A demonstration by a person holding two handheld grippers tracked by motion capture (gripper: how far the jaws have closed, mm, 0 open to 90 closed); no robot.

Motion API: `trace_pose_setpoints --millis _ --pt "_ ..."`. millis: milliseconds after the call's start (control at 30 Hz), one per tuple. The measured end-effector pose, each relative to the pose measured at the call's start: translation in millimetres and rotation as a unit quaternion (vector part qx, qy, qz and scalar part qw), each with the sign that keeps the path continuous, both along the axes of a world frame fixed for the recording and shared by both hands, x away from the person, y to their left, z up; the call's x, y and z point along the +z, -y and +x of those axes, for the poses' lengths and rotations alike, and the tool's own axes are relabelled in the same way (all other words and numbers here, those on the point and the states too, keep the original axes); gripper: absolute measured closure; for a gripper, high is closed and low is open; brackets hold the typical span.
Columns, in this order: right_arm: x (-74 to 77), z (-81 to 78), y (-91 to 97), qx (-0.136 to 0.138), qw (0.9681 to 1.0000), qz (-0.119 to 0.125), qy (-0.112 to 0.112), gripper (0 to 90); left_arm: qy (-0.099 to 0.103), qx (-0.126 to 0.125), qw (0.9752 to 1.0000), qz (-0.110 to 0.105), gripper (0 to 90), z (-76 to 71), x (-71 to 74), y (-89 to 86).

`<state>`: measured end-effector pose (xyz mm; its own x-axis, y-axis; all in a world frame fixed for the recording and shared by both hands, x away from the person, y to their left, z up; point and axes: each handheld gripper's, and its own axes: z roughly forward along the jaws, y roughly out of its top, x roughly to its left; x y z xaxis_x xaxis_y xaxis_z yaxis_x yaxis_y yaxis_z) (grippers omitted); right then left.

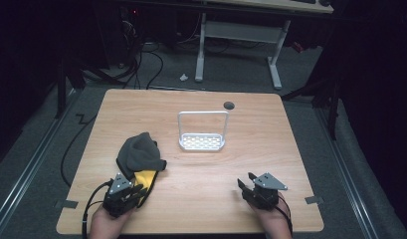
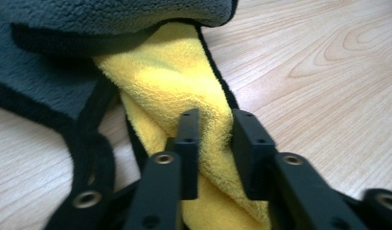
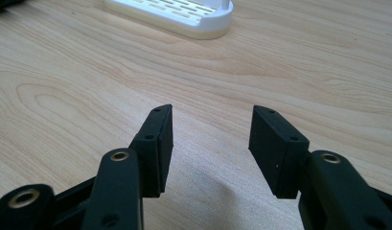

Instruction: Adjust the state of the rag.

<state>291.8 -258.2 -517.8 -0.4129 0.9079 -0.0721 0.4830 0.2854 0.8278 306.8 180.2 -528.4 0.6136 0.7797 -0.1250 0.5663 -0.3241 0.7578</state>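
item one, as we log it: a wooden table (image 1: 206,199) with a pale grain, a small dark round fitting (image 1: 229,105) set near its far edge; item two, a white rack (image 1: 202,131) with a slotted base and a tall looped handle, standing upright near the middle of the table, its base corner also visible at the top of the right gripper view (image 3: 184,17); item three, a cloth (image 1: 140,157), grey on one face and yellow on the other with a black border, heaped at the near left of the table, well apart from the rack; item four, the left gripper (image 1: 134,191), held at the near left edge, which we record as closed down on a fold of the cloth's yellow side (image 2: 184,91), the two jaws pinching the fabric between them with the grey part bunched beyond; item five, the right gripper (image 1: 245,186), held at the near right edge over bare wood, which we record with its jaws spread wide and nothing between them (image 3: 210,143); item six, beyond the table, grey floor with dark cables and the white legs of a desk (image 1: 238,37)
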Motion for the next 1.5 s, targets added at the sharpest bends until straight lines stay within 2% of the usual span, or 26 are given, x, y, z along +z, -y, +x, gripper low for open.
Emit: trace_pose_setpoints --millis 167,300,467,567,667,733,867,967,1100,1200,1267,1300,1367,1467,1500 --pt "-1.1 1.1 -0.6 0.001 1.0000 -0.001 -0.004 51.5 -0.002 -0.026 0.9997 -0.001 79.9 -4.0 0.0 14.4" --pt "-1.2 0.6 -2.3 0.004 1.0000 -0.001 -0.005 51.4 -0.008 -0.057 0.9983 -0.010 80.3 -9.0 0.0 35.0" --pt "-1.5 0.7 -2.7 0.005 1.0000 -0.002 -0.004 51.3 -0.002 -0.104 0.9945 -0.004 80.4 -16.3 0.7 68.4" --pt "-1.8 0.9 -2.6 0.005 1.0000 -0.002 -0.007 51.3 0.001 -0.124 0.9922 -0.011 80.5 -19.9 -0.6 85.2" --pt "-1.9 0.7 -2.6 0.006 1.0000 -0.002 -0.005 51.3 0.004 -0.135 0.9907 -0.017 80.1 -22.1 -1.3 94.1" --pt "-1.5 0.3 -2.4 0.005 1.0000 -0.001 -0.006 51.3 0.006 -0.139 0.9901 -0.021 75.0 -23.8 1.8 93.9" --pt "-0.8 -0.2 -1.1 0.003 1.0000 0.001 -0.004 51.1 0.033 -0.127 0.9910 -0.025 63.0 -28.1 15.8 76.8" --pt "-0.2 -0.5 -1.0 0.003 1.0000 0.002 -0.003 51.0 0.051 -0.104 0.9931 -0.014 60.4 -29.4 22.6 55.6" --pt "-0.4 -0.5 -2.0 0.005 1.0000 0.000 -0.005 51.2 0.062 -0.070 0.9955 -0.014 59.9 -24.5 23.1 34.3" --pt "-0.8 -0.3 -3.8 0.007 1.0000 -0.002 -0.004 51.5 0.055 -0.062 0.9966 0.005 70.2 -18.0 16.2 34.8" --pt "-0.9 -0.5 -4.6 0.010 0.9999 -0.003 -0.005 51.7 0.052 -0.059 0.9965 0.026 73.9 -14.5 10.5 39.9" --pt "-1.0 -0.6 -5.0 0.011 0.9999 -0.004 -0.004 51.8 0.049 -0.060 0.9966 0.030 74.0 -13.0 8.1 42.3" --pt "-0.8 -1.0 -5.4 0.011 0.9999 -0.005 -0.004 52.0 0.049 -0.063 0.9962 0.036 70.6 -11.4 4.2 46.9" --pt "-0.9 -0.7 -5.8 0.011 0.9999 -0.004 -0.005 52.1 0.035 -0.065 0.9960 0.051 55.6 -7.9 -2.1 53.3" --pt "-0.8 -0.6 -6.2 0.011 0.9999 -0.004 -0.007 52.1 0.038 -0.066 0.9955 0.056 55.5 -8.3 -4.1 54.6"
